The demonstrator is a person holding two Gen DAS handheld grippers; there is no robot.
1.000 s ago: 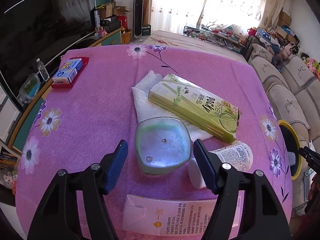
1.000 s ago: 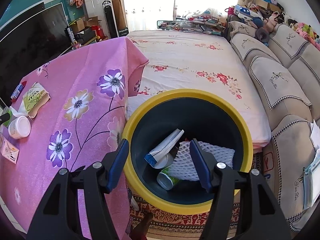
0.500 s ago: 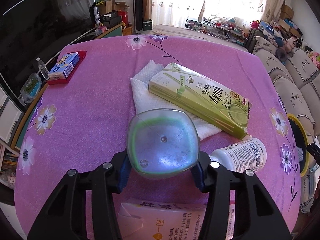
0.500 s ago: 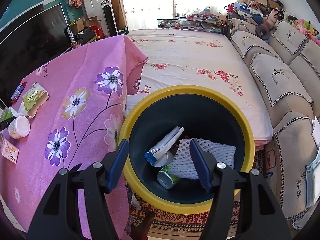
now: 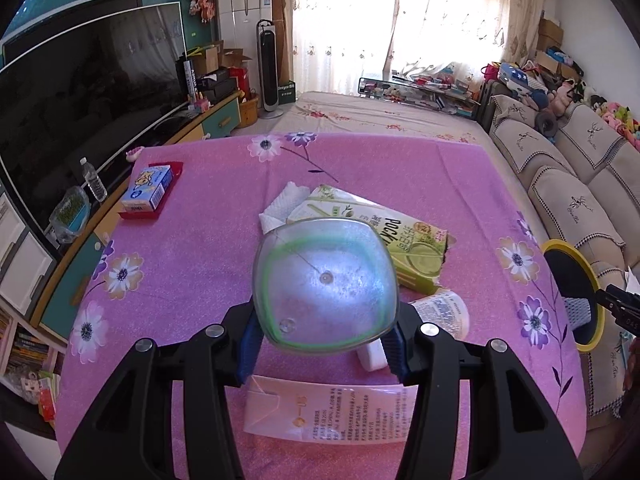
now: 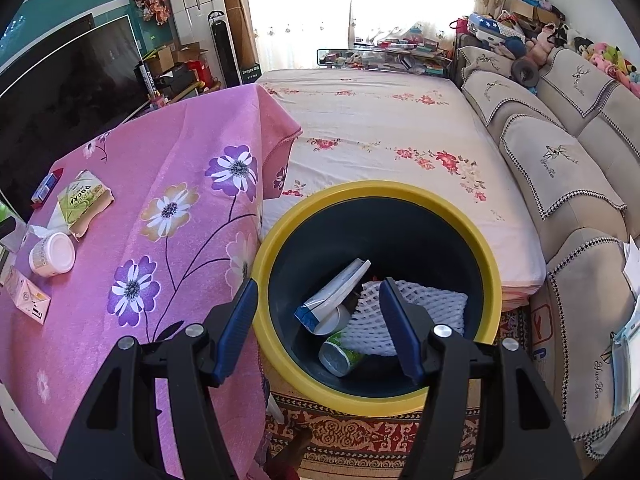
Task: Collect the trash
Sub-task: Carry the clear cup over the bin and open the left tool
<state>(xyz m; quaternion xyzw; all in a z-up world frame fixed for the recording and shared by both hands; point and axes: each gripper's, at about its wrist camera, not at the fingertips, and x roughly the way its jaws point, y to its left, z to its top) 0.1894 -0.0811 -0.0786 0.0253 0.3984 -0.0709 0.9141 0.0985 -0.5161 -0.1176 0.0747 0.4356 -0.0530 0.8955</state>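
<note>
My left gripper (image 5: 324,348) is shut on a clear plastic cup (image 5: 325,285) with a green rim line, held bottom-forward above the pink table. Behind it lie a green Pocky box (image 5: 384,236) on a white napkin (image 5: 282,210), a white tub (image 5: 442,312) on its side and a pale carton (image 5: 332,414) under the gripper. My right gripper (image 6: 318,328) is open and empty above the yellow-rimmed bin (image 6: 360,196), which holds a carton, a can and white foam netting (image 6: 416,312).
A blue box on a red one (image 5: 150,190) sits at the table's left. The table (image 6: 120,320) stands left of the bin; a sofa (image 6: 560,184) is on the right and a flowered bed (image 6: 380,120) behind. A TV and cabinet line the left wall.
My left gripper closed on the clear cup and lifted it off the table, tilting up. My right gripper stayed open over the bin, shifting only slightly.
</note>
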